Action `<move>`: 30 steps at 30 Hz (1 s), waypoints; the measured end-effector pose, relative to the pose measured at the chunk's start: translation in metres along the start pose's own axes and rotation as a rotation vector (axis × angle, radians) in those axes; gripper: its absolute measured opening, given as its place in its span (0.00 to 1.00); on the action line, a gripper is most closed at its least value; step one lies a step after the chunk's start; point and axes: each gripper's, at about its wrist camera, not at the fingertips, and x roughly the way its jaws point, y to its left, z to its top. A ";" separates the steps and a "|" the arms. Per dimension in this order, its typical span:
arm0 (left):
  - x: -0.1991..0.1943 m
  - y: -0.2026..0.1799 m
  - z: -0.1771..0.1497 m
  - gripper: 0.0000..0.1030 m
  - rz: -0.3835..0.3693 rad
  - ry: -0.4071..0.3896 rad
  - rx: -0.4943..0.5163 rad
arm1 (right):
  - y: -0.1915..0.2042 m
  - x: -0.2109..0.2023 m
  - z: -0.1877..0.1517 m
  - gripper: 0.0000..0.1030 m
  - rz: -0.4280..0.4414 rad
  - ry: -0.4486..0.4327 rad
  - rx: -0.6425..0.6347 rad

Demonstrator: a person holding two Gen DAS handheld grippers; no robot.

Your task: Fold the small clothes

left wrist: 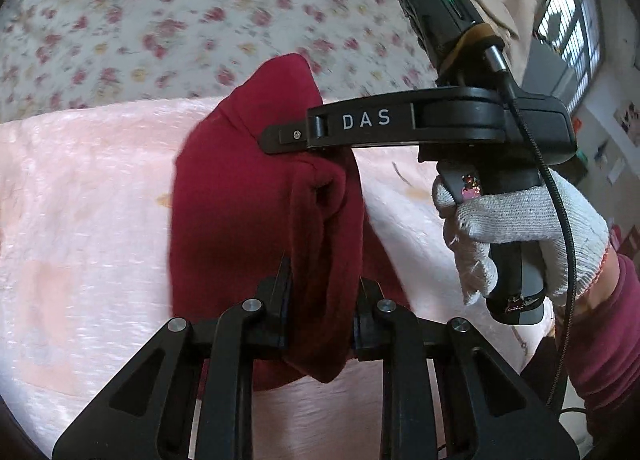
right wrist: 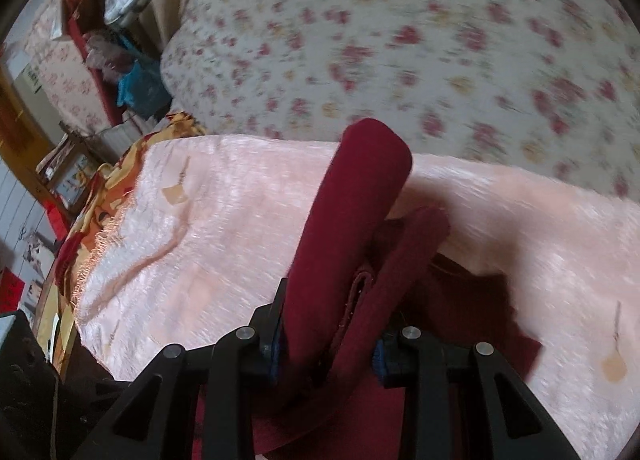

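Left wrist view shows the left gripper [left wrist: 324,292] pinching a bunched dark red knit garment [left wrist: 240,195] above the pale pink plush blanket [left wrist: 80,199]. The right gripper [right wrist: 328,324] clamps another edge, fingers nearly closed. Mid-fold; next likely laying it flat, aligned.

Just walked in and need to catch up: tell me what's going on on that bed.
A person in white knit gloves is folding a dark red garment with two handheld tools. The left claw is shut on a bunched edge of it, and the right claw is shut on another folded part. The cloth hangs from both claws, part of it above the pink blanket on the floral bedspread. The fold is not finished.
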 end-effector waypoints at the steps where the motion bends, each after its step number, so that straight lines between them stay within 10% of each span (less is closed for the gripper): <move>1: 0.006 -0.005 -0.001 0.20 0.000 0.010 0.006 | -0.009 -0.002 -0.004 0.31 -0.003 0.001 0.012; 9: 0.066 -0.030 -0.015 0.23 0.003 0.124 0.019 | -0.084 0.016 -0.049 0.31 -0.068 0.044 0.150; 15: 0.020 -0.030 -0.018 0.52 -0.199 0.098 0.099 | -0.101 -0.016 -0.064 0.37 -0.142 -0.013 0.185; 25: 0.001 0.025 -0.012 0.52 0.122 0.028 0.062 | -0.022 -0.062 -0.087 0.39 -0.031 -0.051 0.010; 30: 0.017 0.036 -0.029 0.52 0.167 0.066 0.027 | -0.014 -0.067 -0.119 0.42 0.053 -0.076 0.087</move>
